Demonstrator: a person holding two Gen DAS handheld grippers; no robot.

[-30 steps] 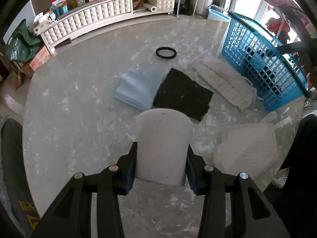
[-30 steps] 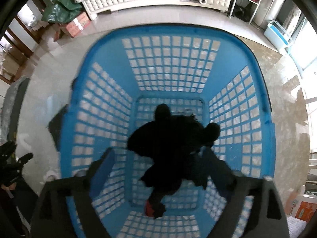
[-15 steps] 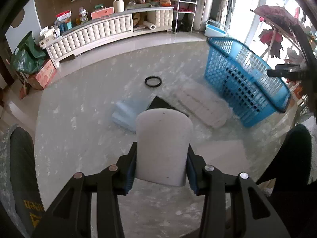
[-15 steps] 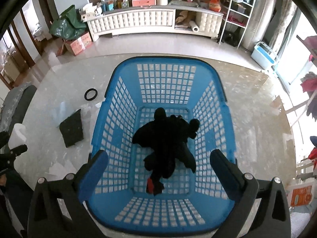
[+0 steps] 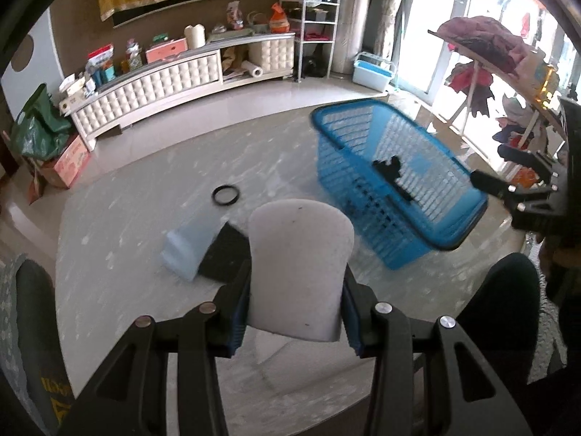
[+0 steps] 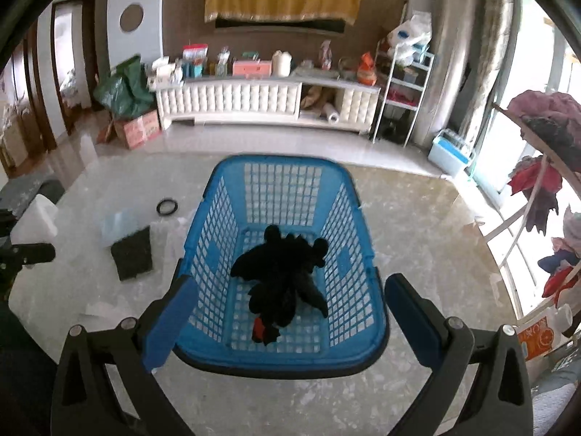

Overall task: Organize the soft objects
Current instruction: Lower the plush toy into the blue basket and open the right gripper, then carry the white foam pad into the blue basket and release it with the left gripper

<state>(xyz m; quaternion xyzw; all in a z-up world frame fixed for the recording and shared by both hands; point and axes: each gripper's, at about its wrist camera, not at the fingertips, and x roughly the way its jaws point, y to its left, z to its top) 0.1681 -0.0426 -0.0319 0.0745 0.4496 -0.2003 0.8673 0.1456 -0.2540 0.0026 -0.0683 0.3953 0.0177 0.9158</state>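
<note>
My left gripper (image 5: 296, 312) is shut on a white foam block (image 5: 299, 265) and holds it up above the round marble table (image 5: 120, 239). The block also shows at the left of the right wrist view (image 6: 34, 221). My right gripper (image 6: 287, 321) is open and empty, raised above the near rim of the blue basket (image 6: 287, 359). A black plush toy (image 6: 281, 283) with a red tag lies inside the basket. The basket stands at the table's right in the left wrist view (image 5: 392, 196). A black sponge pad (image 5: 225, 250) and a light blue cloth (image 5: 185, 250) lie on the table.
A black ring (image 5: 226, 194) lies farther back on the table. A white cloth (image 5: 268, 348) lies under my left gripper. A white cabinet (image 5: 163, 83), a metal shelf (image 5: 314, 32) and a clothes rack (image 5: 501, 72) stand around the room. A dark chair back (image 5: 32, 327) is at the left.
My left gripper has risen and tilted up with the foam block. My right gripper has pulled up and back from the basket, leaving the black plush toy inside.
</note>
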